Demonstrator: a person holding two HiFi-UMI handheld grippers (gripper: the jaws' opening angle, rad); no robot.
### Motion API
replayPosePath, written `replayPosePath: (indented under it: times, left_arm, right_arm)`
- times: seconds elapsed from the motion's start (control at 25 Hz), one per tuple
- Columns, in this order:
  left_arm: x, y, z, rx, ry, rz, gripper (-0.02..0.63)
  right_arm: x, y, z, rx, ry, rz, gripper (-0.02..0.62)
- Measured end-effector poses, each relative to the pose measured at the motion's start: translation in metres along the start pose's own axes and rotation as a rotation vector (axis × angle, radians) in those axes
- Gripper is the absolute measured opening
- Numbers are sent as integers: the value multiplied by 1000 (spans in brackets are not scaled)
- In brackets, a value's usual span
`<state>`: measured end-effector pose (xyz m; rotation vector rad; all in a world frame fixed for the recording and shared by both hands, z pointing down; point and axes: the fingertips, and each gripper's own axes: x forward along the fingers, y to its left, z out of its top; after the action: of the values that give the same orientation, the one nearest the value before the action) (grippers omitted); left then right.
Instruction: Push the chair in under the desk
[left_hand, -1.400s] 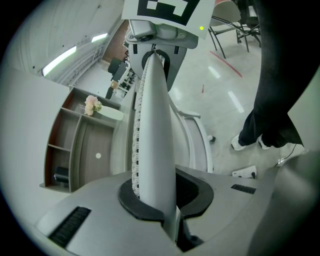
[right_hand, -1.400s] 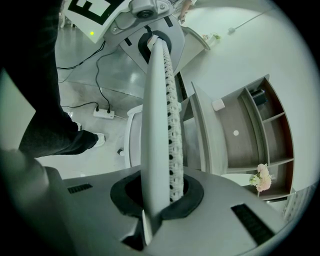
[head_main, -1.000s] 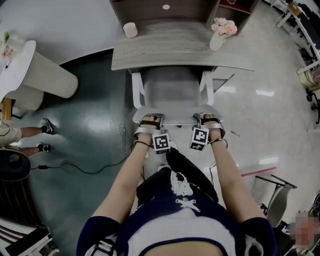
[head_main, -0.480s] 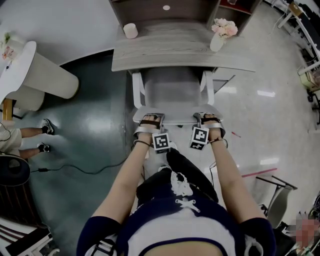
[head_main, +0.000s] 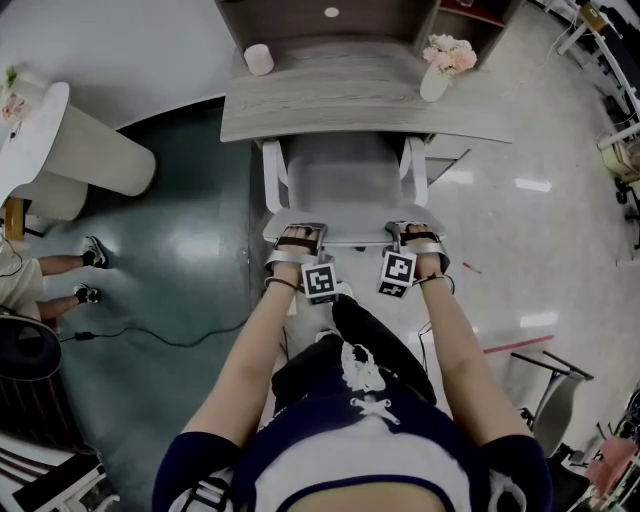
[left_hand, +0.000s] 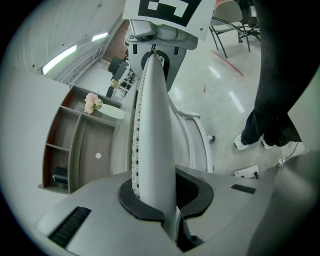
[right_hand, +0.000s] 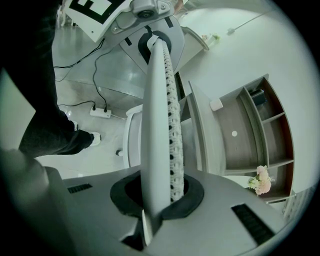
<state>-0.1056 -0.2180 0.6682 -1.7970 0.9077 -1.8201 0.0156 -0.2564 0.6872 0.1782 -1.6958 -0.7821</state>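
Left gripper (head_main: 299, 236) and right gripper (head_main: 417, 236) both clamped on chair (head_main: 345, 180) backrest's top edge, seat partly under desk (head_main: 360, 105) at twelve o'clock

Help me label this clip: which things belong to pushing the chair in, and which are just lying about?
Job: chair, desk, left gripper and right gripper, both shut on the chair's backrest.
Lying about: flower vase, white cylinder on the desk, power strip on the floor.

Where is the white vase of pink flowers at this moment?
Head view: the white vase of pink flowers stands on the grey wooden desk, on its right side, opposite the small white cylinder at left rear, beyond the white chair.
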Motion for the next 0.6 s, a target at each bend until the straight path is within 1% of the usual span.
replayPosePath:
  times: [0.08,0.2,0.36,0.52,0.6]
  left_arm:
    - [3,2,1,-9,-4,1,21]
    - [9,4,4,-44,-17,8,21]
    - [12,9,4,-40,-18,10,23]
    - [13,16,0,-15,-2,4,23]
    - [16,15,0,-24,-4,-2,23]
  right_arm:
    - [2,-3,-1,0,0,-2,14]
    - [6,-8,-2,0,-2,1,14]
    - [9,-12,-3,-1,-1,-2,14]
    - [11,-15,-3,-2,-1,3,14]
    - [13,-18,-4,-2,-2,3,14]
